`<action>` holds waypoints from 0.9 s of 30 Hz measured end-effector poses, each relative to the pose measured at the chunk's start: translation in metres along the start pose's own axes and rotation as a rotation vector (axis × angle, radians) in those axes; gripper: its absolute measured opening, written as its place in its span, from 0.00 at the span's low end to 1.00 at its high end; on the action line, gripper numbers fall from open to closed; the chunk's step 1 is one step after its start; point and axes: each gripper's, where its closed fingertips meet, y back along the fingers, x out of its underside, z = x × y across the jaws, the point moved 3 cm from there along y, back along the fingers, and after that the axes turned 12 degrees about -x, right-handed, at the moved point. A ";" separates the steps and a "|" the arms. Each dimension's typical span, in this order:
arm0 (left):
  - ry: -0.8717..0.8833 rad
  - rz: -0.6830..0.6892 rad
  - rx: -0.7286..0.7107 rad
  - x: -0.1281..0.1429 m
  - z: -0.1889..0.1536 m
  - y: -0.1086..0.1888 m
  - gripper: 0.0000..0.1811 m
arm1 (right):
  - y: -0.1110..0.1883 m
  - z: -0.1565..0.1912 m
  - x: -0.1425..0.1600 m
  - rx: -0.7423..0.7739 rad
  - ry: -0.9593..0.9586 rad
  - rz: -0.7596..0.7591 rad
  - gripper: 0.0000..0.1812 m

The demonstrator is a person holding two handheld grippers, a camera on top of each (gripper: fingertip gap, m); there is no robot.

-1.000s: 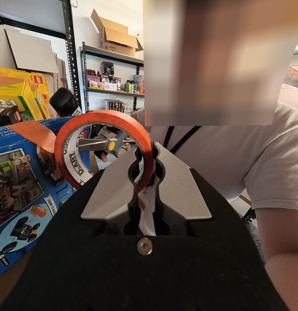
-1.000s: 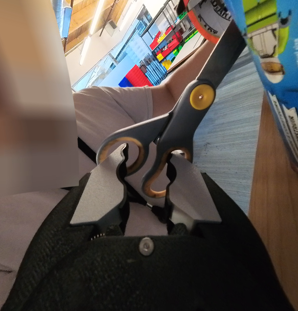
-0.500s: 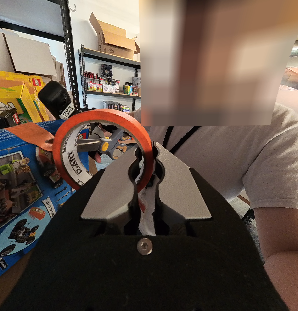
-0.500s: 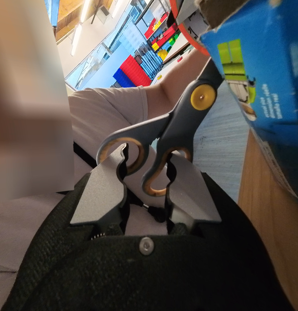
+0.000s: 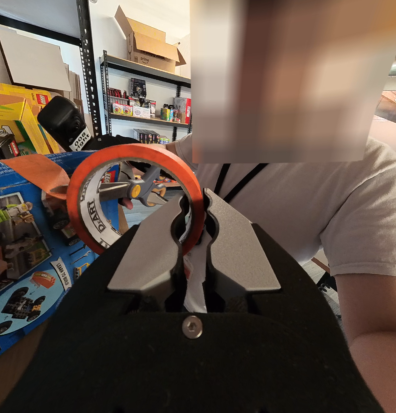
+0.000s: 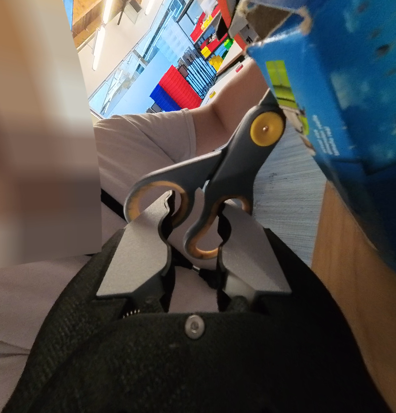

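while the left gripper (image 5: pixel 193 214) clamps the rim of an orange tape roll (image 5: pixel 134 196) whose strip runs onto a blue toy box (image 5: pixel 25 245), the right gripper (image 6: pixel 193 225) has its fingers threaded through the scissors (image 6: pixel 214 178) handles — blades mostly hidden behind the box, beside the strip.

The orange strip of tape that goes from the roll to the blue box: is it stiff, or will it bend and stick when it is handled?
The tape strip is probably floppy: it curves and wrinkles between the tape roll and the blue box. It looks thin, so likely light and easy to fold onto itself. One end lies flat on the box, so it seems sticky.
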 end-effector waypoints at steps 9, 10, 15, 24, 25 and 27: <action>-0.002 -0.001 0.011 -0.001 -0.002 0.000 0.04 | 0.004 -0.003 0.002 0.026 -0.014 -0.005 0.14; -0.003 -0.001 0.012 -0.001 -0.002 0.000 0.04 | 0.004 -0.004 0.002 0.028 -0.020 -0.006 0.14; 0.000 0.001 0.011 -0.001 -0.003 0.000 0.04 | 0.004 -0.005 0.003 0.026 -0.051 -0.016 0.13; 0.002 0.002 0.010 0.001 -0.003 0.001 0.04 | 0.007 -0.008 0.006 0.039 -0.076 -0.027 0.10; 0.003 0.003 0.011 0.001 -0.003 0.001 0.04 | 0.007 -0.008 0.006 0.038 -0.076 -0.028 0.10; 0.006 0.008 0.012 0.002 -0.004 0.001 0.04 | 0.007 -0.007 0.007 0.040 -0.076 -0.027 0.10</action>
